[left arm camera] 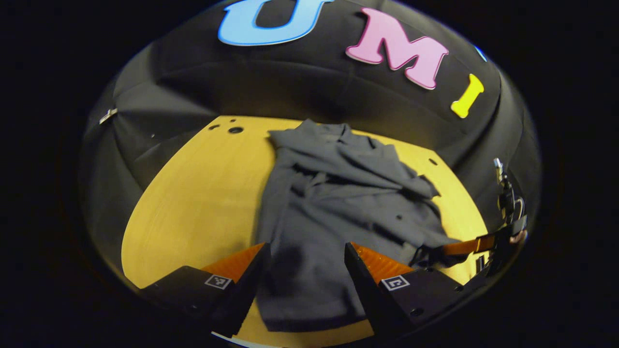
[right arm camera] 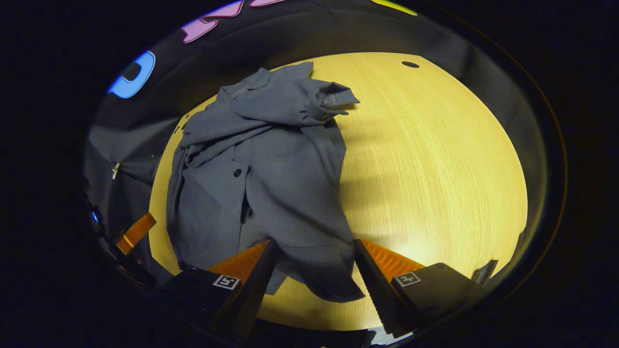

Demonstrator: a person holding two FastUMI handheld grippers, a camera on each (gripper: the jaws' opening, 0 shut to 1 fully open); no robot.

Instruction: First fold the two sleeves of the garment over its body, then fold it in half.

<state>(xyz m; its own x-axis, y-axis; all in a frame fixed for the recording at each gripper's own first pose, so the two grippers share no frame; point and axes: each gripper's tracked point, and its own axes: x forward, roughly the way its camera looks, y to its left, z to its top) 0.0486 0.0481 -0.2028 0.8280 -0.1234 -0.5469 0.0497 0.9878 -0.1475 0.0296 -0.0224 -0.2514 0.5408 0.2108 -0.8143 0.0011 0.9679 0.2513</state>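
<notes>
The dark grey garment (left arm camera: 333,212) lies on the yellow wooden table (left arm camera: 193,203), collar end far from both cameras and hem end nearest them. Both sleeves (right arm camera: 295,101) appear already folded across the chest, their cuffs bunched over the upper body, so the remaining step is probably the fold in half. In the left gripper view, the left gripper (left arm camera: 304,275) hangs over the near hem with its jaws wide apart; the cloth passes between and under the orange-faced fingers (left arm camera: 377,263) without either finger pressing on it. Beyond the right-hand jaw, the other tool's orange finger reaches the garment's far side edge. In the right gripper view, the right gripper (right arm camera: 314,270) likewise stands with jaws wide, the hem corner lying loose in the gap between its fingers (right arm camera: 242,263) and spilling past the tips onto bare wood. That paired placement, one tool at each bottom corner, suits lifting the hem evenly toward the collar. The hem is rumpled, so a pinch may catch only one layer.
</notes>
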